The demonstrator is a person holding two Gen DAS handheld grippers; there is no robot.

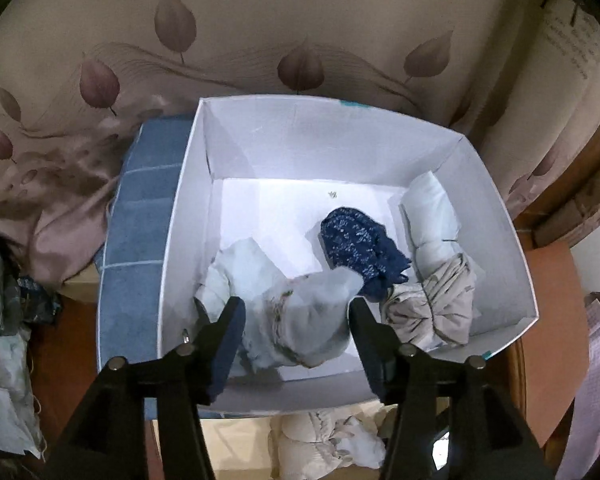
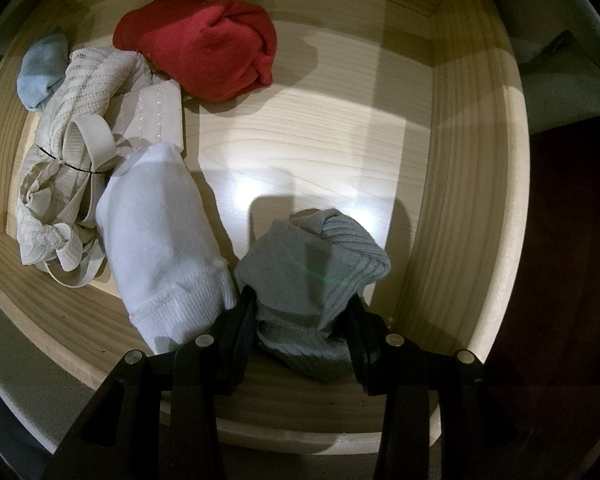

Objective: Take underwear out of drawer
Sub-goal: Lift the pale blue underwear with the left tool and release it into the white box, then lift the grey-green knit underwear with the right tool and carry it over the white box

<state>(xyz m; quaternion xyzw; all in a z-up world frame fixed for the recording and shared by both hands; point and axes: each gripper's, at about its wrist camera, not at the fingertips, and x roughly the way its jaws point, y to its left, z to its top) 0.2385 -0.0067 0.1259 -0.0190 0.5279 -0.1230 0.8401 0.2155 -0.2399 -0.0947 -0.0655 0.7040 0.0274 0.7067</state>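
Note:
In the left wrist view a white box (image 1: 188,200) holds a pale crumpled garment (image 1: 284,332), a navy patterned piece (image 1: 360,244), a white roll (image 1: 428,212) and a beige bundle (image 1: 432,304). My left gripper (image 1: 296,308) is open over the pale garment, its pads clear of the cloth. In the right wrist view a wooden drawer (image 2: 460,200) holds a red garment (image 2: 204,48), a white bundle (image 2: 160,240), a beige lace bra (image 2: 80,140) and a light blue piece (image 2: 42,72). My right gripper (image 2: 300,308) is shut on a grey ribbed bundle (image 2: 312,264) near the drawer's front wall.
A blue towel (image 1: 140,220) lies against the box's left side, with leaf-patterned fabric (image 1: 260,20) behind. More pale clothes (image 1: 332,440) lie below the box's near edge. Cardboard (image 1: 580,200) stands at the right. The drawer's middle floor (image 2: 300,128) is bare wood.

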